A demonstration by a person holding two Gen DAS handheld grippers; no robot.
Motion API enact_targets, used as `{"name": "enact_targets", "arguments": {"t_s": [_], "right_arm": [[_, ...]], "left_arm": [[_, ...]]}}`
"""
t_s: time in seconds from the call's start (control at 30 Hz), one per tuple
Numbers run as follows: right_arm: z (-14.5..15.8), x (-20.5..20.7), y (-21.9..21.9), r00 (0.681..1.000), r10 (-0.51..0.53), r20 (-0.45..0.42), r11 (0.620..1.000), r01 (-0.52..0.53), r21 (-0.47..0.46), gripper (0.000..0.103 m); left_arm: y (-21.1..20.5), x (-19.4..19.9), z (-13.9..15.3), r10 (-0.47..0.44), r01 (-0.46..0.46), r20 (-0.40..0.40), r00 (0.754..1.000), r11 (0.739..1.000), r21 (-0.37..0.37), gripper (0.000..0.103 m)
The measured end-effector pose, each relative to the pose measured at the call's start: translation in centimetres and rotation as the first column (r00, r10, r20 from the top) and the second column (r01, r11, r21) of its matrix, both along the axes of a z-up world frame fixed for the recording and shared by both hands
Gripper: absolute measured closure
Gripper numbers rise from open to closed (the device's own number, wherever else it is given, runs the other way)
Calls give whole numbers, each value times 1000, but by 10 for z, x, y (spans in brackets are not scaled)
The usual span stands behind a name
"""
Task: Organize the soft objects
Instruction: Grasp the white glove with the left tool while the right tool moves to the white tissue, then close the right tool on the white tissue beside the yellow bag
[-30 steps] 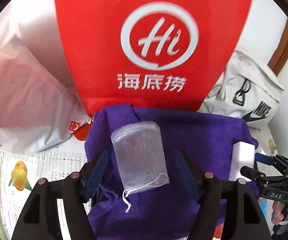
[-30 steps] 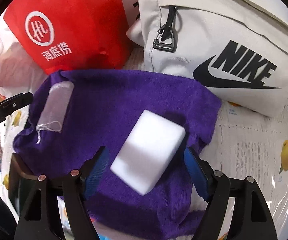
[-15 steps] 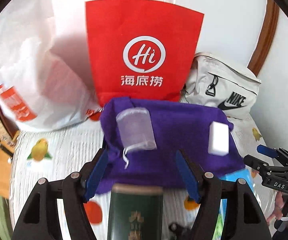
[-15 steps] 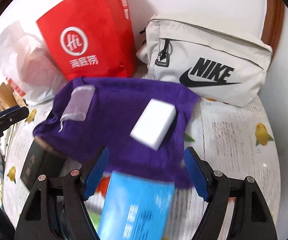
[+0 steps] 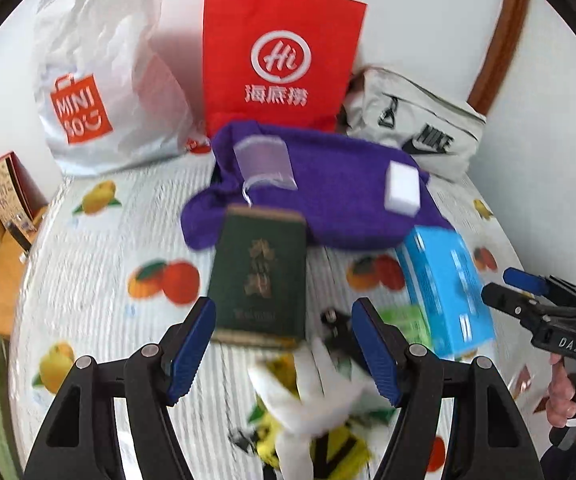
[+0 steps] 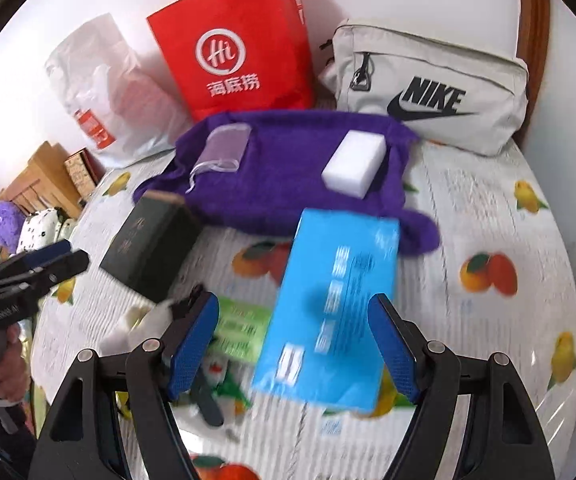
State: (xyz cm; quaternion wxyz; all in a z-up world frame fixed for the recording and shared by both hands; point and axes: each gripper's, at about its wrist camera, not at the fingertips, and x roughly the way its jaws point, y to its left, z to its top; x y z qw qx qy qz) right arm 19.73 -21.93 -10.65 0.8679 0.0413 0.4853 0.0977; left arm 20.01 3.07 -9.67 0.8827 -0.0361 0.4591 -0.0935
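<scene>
Both the left tongs and right tongs hang apart and empty over the counter's near edge (between pickups, I judge), so next comes reaching back to the sponge on the purple towel toward the far edge.

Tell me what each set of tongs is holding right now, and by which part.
Nothing is held. The left tongs and the right tongs both stand open, with no pad pressing on anything; the objects seen between them lie on the table below.
</scene>
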Motion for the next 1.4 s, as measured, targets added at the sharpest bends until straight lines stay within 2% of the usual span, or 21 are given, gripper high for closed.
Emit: {"name": "enact_targets", "arguments": {"t_s": [0.23, 0.4, 0.57, 0.6, 0.7, 0.77, 0.87, 0.9, 1.2, 1.4], "right_arm": [[-1, -47, -6, 999, -22, 41, 1000, 21, 14, 26], [-11, -69, -11, 999, -33, 27, 999, 33, 8, 26], [-21, -81, -11, 999, -28, 17, 1000, 28, 5, 26], [-23, -83, -10, 1000, -24, 13, 1000, 24, 9, 26], [-29, -85, -7, 1000, -15, 6, 1000, 15, 19, 26], [-33, -85, -5, 1000, -9, -5, 1000, 9, 26, 26], [-39, -85, -1, 1000, 3, -14, 999, -2, 36, 26], [-39, -86, 1, 1000, 6, -14, 999, -6, 39, 26], [-41, -90, 22, 996, 87, 1, 994, -87, 68, 26], [-48, -96, 43, 990, 144, -3, 987, -144, 70, 26]], "left_arm": [[-25, -28, -43, -131, 128, -60, 990, 991, -48, 34], [-41, -32, -69, -160, 159, -94, 983, 987, -11, 34], [-48, -36, -80, -168, 171, -64, 984, 984, 52, 35], [-50, -37, -81, -169, 173, -62, 984, 983, 67, 37], [-51, -38, -86, -177, 183, -61, 982, 978, 103, 56], [-49, -39, -87, -181, 187, -62, 982, 977, 105, 72], [-44, -39, -83, -190, 194, -52, 980, 977, 84, 86], [-41, -40, -80, -191, 194, -45, 981, 979, 69, 87], [-21, -53, -22, -156, 152, 84, 984, 987, 52, 87], [-4, -57, -10, -115, 108, 117, 987, 992, 58, 87]]}}
